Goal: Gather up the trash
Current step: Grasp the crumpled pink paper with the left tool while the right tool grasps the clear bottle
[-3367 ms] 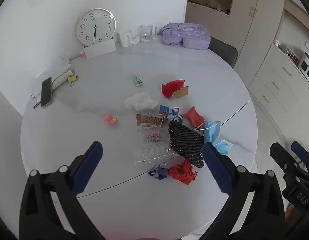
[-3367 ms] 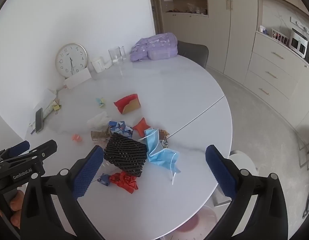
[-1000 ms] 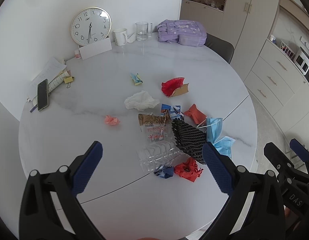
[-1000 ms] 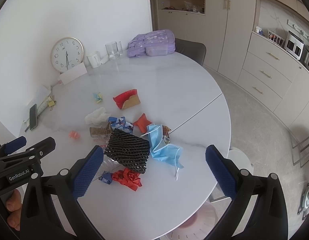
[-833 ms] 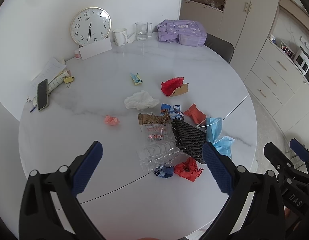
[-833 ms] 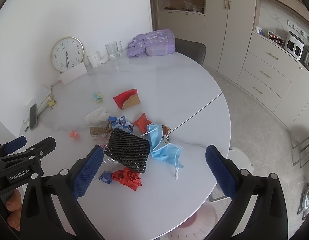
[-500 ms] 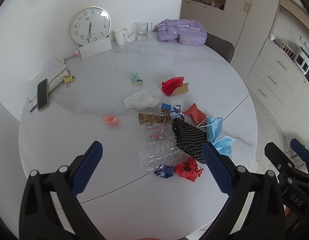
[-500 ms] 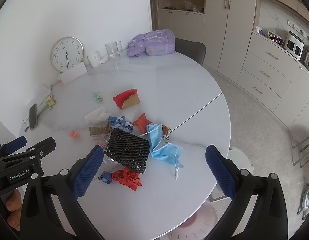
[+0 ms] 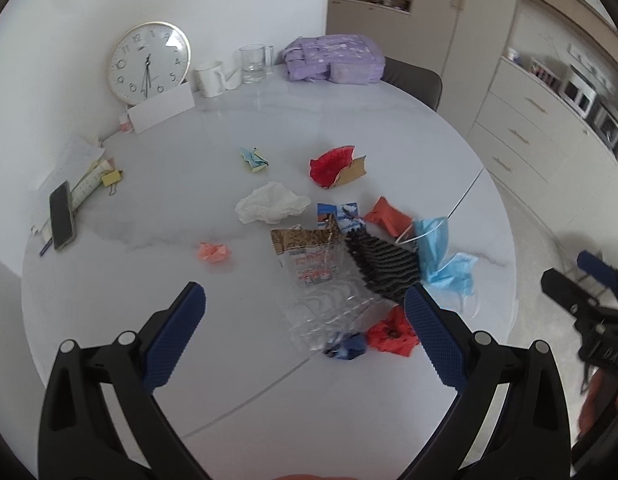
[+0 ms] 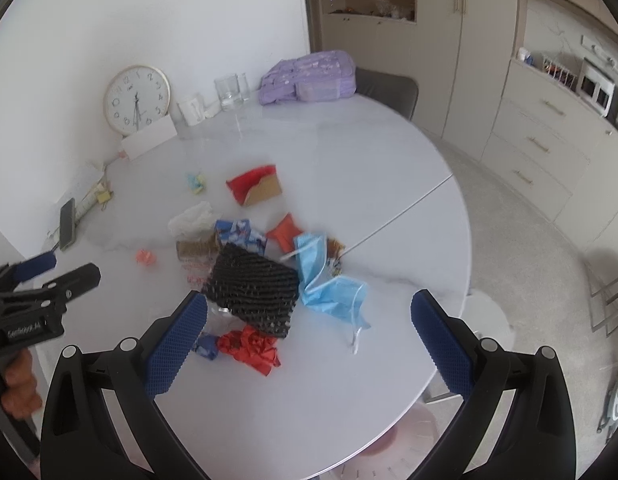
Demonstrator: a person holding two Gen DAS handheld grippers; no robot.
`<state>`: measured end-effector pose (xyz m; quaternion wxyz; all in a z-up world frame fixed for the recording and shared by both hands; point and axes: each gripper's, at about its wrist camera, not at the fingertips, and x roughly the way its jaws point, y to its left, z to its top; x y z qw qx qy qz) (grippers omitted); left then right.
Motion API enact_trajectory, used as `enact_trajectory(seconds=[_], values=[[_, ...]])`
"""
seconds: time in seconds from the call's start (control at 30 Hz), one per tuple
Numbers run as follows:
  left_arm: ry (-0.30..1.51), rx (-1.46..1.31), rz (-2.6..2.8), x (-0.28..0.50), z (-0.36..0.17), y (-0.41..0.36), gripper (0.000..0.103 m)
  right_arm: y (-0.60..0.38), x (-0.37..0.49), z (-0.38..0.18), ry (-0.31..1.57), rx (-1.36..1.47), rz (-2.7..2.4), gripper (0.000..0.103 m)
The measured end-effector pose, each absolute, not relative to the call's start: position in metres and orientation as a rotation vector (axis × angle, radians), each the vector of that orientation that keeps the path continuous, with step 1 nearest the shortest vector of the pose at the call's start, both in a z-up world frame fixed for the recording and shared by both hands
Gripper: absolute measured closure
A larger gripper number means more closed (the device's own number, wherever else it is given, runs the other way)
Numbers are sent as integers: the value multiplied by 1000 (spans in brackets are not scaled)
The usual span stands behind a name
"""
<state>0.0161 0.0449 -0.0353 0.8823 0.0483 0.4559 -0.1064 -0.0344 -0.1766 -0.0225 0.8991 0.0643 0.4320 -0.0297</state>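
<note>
Trash lies scattered across the middle of a round white marble tabletop (image 9: 269, 120). The landmark is one black ridged foam sheet (image 10: 255, 286) near the front of the pile. Touching its right edge are blue face masks (image 10: 329, 280), apparently two. Partly under its left side lies one crushed clear plastic bottle (image 9: 329, 292). Just in front of it sit one crumpled red wrapper (image 10: 251, 346) and one small blue wad (image 10: 207, 346). Behind it lie one brown snack packet (image 9: 301, 238), one blue printed wrapper (image 10: 239, 234) and one folded orange paper (image 9: 387, 216). Farther behind are one white tissue (image 9: 271, 208), one red and cardboard carton piece (image 10: 255, 186) and one yellow and blue scrap (image 9: 253, 159). One pink paper ball (image 9: 214, 252) sits well to its left. Far behind, by the wall, stand one clock (image 9: 148, 68), one mug (image 9: 210, 78), one glass (image 9: 253, 63) and one purple backpack (image 9: 333, 60).

The left claw (image 9: 305, 322) hovers spread wide, holding nothing, above the bottle. The right claw (image 10: 309, 330) is likewise spread and empty, above the sheet's front edge.
</note>
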Motion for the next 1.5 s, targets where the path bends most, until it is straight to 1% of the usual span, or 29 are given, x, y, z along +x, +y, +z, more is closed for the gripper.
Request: enact_trajectory(seconds=[0.1,0.2,0.4,0.53,0.63,0.7,0.73,0.77,0.83,0.9,0.93,0.97,1.03,1.07,1.27,1.43,1.5], values=[[962,190,-281,21,-58,56,8,-179,-38,-45,932,175,-38,2],[1013,230,-287,33,-83,76,8,-174,-43,-65,968,184,-32,2],[1112,215,-229,80,-125,130,8,-140,-51,-94,1021,146,-47,2],[1115,275,-278,116,-151,150,8,-111,-48,-110,1081,160,-40,2],[1079,403,-395,138,-168,150,8,-91,-45,-118,1130,140,-39,2],[1071,479,-476,151,-178,147,12,-80,-43,-122,1153,146,-42,2],[1068,521,-521,158,-185,143,19,-76,-42,-122,1162,162,-38,2],[1070,543,-554,163,-190,142,23,-73,-41,-123,1166,176,-38,2],[1075,580,-615,173,-197,138,27,-68,-39,-122,1173,217,-51,2],[1073,603,-654,180,-206,135,28,-66,-35,-121,1176,263,-60,2],[1073,612,-665,182,-208,133,31,-65,-33,-119,1174,299,-68,2],[1072,620,-680,183,-211,133,41,-65,-31,-117,1172,332,-73,2],[1098,625,-711,185,-219,132,53,-63,-26,-115,1159,438,-69,2],[1082,600,-723,184,-217,133,57,-61,-20,-115,1149,508,-70,2],[1054,548,-733,182,-216,138,64,-45,14,-132,1154,808,-115,2],[1054,457,-726,176,-212,147,65,-46,34,-156,1131,1056,-185,2],[1047,416,-719,173,-206,153,65,-49,34,-162,1124,1101,-211,2]])
